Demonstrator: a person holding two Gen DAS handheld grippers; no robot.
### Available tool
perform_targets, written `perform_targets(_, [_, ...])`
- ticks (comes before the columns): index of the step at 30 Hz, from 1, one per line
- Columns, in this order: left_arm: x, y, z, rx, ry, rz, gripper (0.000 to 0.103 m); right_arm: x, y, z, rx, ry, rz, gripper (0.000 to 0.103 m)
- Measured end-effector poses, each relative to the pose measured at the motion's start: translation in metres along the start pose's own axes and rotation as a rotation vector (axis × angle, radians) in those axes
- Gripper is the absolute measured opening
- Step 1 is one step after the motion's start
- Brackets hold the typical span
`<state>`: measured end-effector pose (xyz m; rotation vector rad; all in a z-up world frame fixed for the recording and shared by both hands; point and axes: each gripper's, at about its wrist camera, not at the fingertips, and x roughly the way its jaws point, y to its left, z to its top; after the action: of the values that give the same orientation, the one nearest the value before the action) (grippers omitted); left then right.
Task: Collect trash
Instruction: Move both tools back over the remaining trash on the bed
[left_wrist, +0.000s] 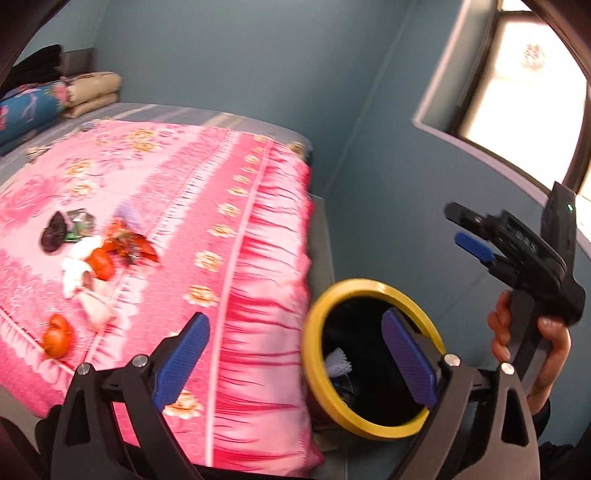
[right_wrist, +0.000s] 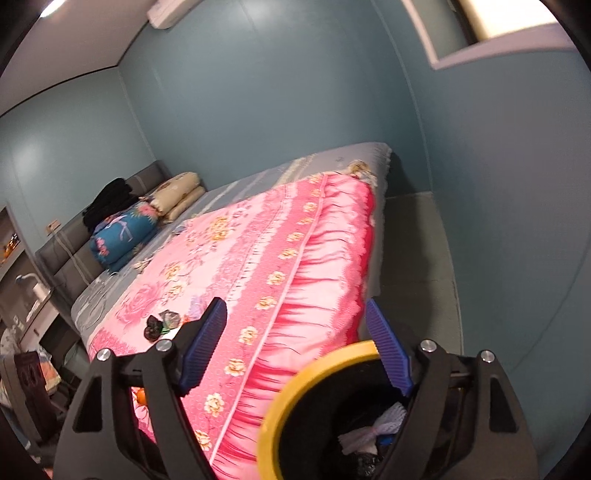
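two orange fruits (left_wrist: 100, 264) (left_wrist: 57, 335) left of the left jaws, one dark wrapper (left_wrist: 55, 233) beyond them, one yellow-rimmed bin (left_wrist: 373, 357) behind the right pad, two folded quilts (left_wrist: 31, 107) (left_wrist: 94, 93) far off.

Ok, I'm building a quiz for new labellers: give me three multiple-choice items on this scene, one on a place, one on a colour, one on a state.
1. Where is the bin?
A. on the bed
B. on the floor beside the bed
C. on the windowsill

2. What colour is the bin's rim?
A. yellow
B. green
C. white

3. How do the left tongs stand?
A. shut on a wrapper
B. shut, empty
C. open, empty

Key: B, it stands below the pink quilt edge; A, a yellow ring frames its dark inside; C, the blue pads are wide apart with nothing between.
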<state>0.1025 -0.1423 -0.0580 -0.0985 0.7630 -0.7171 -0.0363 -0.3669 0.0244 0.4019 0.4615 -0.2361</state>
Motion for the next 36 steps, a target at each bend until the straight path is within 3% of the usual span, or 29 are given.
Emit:
perform_targets(8, [-0.035,0.043,0.014,-0.022,-0.098,0.142,0.093,0.014,0.043,0.01,-0.064,-0.024,0.069,0.082])
perform_targets(17, [-0.061,0.09,0.016,-0.062,-0.148,0.267,0.094,0.042,0.096,0.017,-0.152,-0.017,0.132,0.082])
perform_targets(36, [-0.047,0.19,-0.011,-0.222,-0.092,0.406,0.095,0.149,0.207,-0.005,-0.335,0.099,0.206,0.083])
